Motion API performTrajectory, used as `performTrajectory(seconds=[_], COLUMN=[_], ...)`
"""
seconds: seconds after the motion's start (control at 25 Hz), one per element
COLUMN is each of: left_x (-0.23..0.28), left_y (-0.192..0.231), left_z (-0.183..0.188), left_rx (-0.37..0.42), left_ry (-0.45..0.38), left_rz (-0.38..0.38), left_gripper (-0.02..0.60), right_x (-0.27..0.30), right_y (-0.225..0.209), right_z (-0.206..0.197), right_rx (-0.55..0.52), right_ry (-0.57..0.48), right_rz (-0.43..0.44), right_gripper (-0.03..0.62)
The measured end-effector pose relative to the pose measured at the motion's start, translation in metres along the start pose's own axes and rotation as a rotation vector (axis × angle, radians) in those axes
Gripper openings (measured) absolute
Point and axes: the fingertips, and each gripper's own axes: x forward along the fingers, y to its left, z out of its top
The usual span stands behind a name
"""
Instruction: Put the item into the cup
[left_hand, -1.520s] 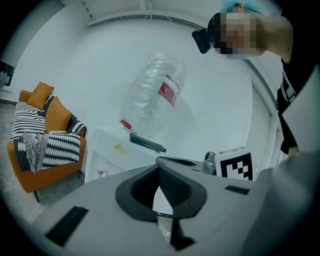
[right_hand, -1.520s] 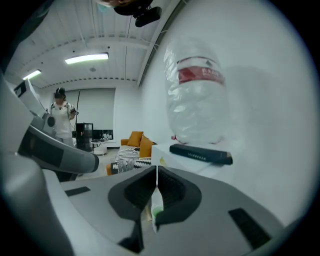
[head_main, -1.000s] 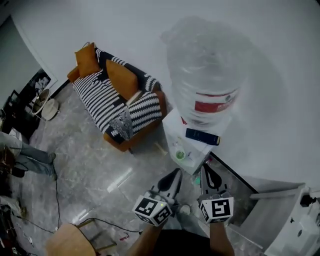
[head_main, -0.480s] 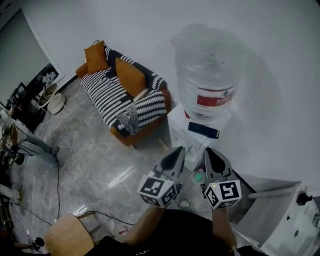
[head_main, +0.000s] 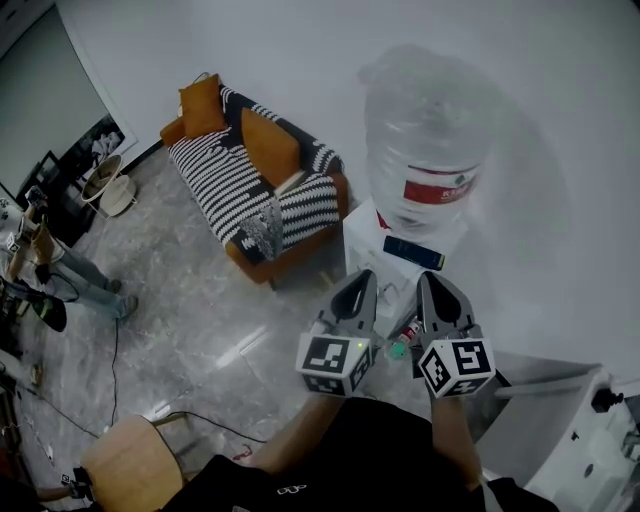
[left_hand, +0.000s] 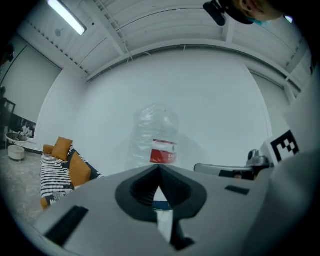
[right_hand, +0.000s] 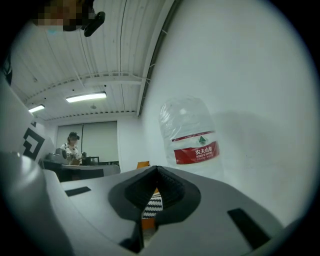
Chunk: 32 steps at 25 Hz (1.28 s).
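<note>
A white water dispenser (head_main: 372, 245) carries a big clear bottle (head_main: 428, 150) with a red label; the bottle also shows ahead of each gripper (left_hand: 157, 142) (right_hand: 192, 142). A dark blue flat item (head_main: 414, 252) lies on the dispenser's top. My left gripper (head_main: 366, 276) and right gripper (head_main: 428, 279) are held side by side just in front of the dispenser, both shut with nothing between the jaws. A small green thing (head_main: 398, 350) peeks out between the two grippers; I cannot tell if it is the cup. The dispenser's shelf is hidden behind the grippers.
A black-and-white striped sofa (head_main: 230, 195) with orange cushions stands to the left of the dispenser. A wooden stool (head_main: 125, 478) is at the lower left. A person (head_main: 70, 280) stands at the far left. White equipment (head_main: 600, 455) fills the lower right corner.
Both grippers have risen and moved forward toward the dispenser. They now cover the shelf where a green cup showed a second ago. Both stayed shut.
</note>
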Motion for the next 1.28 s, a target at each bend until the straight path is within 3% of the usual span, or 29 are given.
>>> performTrajectory(seconds=[0.24,0.6,1.28], left_x=[0.000,0.002,-0.001], left_y=[-0.002,-0.002,-0.012], left_z=[0.008,0.000,-0.004], left_rx=[-0.003,0.007,0.014], left_ry=[-0.056,-0.048,-0.052], left_rz=[0.005,0.012,-0.016], left_gripper=[0.012,0.012,0.014], right_x=[0.003,0.002,-0.005], right_y=[-0.002,0.006,0.005], right_z=[-0.006,-0.011,-0.014], right_rx=[-0.025,-0.091,-0.101], right_ry=[0.041,0.056,0.058], right_rz=[-0.008,0.017,0.015], right_gripper=[0.009,0.009,0.009])
